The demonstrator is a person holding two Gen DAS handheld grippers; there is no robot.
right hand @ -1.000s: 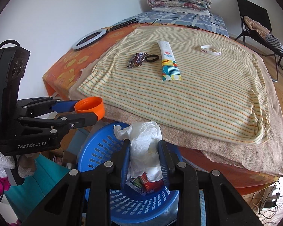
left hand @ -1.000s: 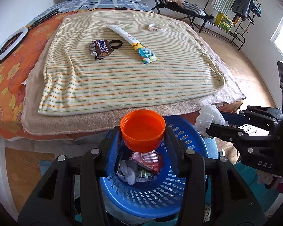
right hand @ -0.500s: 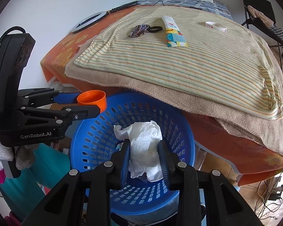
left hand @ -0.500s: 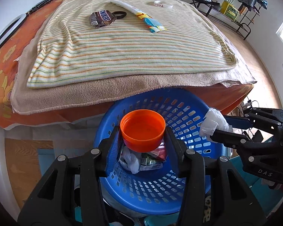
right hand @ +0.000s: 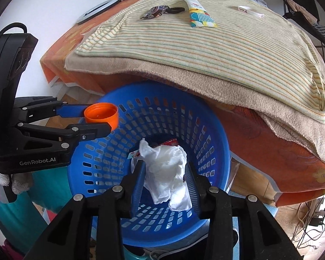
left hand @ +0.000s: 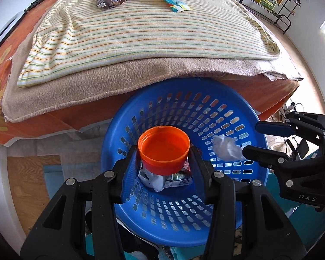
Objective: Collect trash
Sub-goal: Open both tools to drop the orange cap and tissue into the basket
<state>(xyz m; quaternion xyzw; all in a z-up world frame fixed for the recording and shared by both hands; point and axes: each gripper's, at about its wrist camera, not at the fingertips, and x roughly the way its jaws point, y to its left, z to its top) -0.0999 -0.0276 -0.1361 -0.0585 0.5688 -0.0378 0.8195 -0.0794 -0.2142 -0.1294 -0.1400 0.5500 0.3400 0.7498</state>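
- Left gripper (left hand: 163, 159) clamps the orange cap (left hand: 163, 149) above the blue basket (left hand: 252, 117).
- Right gripper (right hand: 165, 173), jaws just opening, stands slack around the tissue (right hand: 169, 173) over the basket.
- Wrappers (left hand: 175, 178) lie inside the basket.

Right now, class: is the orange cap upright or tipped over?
Upright. The orange cap, clamped between the left gripper fingers over the blue basket, has its open mouth facing up; the right wrist view shows its rim level.
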